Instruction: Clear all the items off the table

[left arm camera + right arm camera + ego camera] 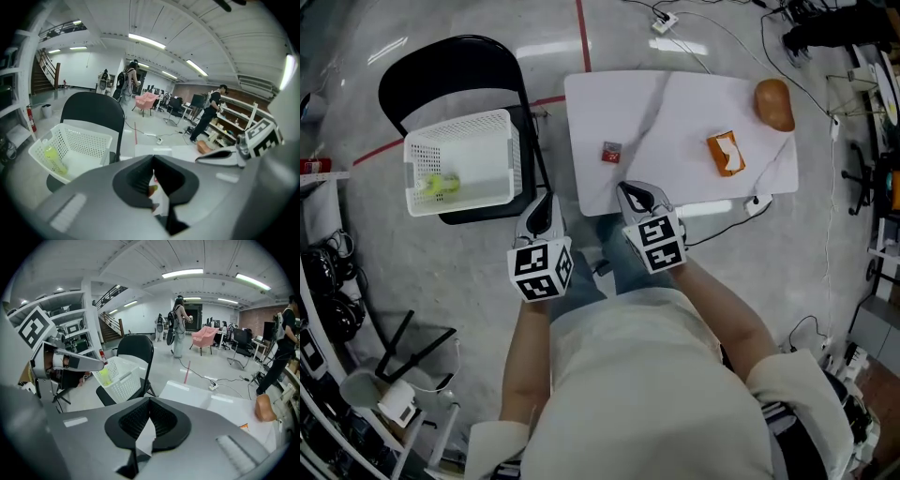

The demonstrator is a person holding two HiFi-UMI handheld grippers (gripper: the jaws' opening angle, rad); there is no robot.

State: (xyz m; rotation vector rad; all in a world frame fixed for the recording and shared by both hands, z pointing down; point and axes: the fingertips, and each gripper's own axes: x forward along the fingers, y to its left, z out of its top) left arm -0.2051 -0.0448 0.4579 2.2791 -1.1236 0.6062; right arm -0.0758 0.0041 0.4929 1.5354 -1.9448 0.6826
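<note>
**Head view.** The white worktop (675, 112) is filling the upper centre and right of the frame. Three items are lying on it:
- a small red packet (611, 151) near its left side
- an orange packet (726, 153) right of centre
- a brown rounded item (775, 104) at the upper right corner

At the left of the frame a white basket (459, 128) is sitting on a black folding chair (450, 66), with a yellow-green item (441, 185) inside it. The left tongs (544, 202) are hovering between chair and worktop. The right tongs (626, 190) are pointing over the worktop's lower edge, just below the red packet.

**Left gripper view.** The left tongs are meeting at their tips and gripping nothing. The basket with the yellow-green item is showing at the left, and the worktop is lying beyond the tongs at centre.

**Right gripper view.** The right tongs are pressing together, empty. The basket and chair are standing left of centre, the worktop is stretching to the right, and the brown item is sitting at the right edge
</note>
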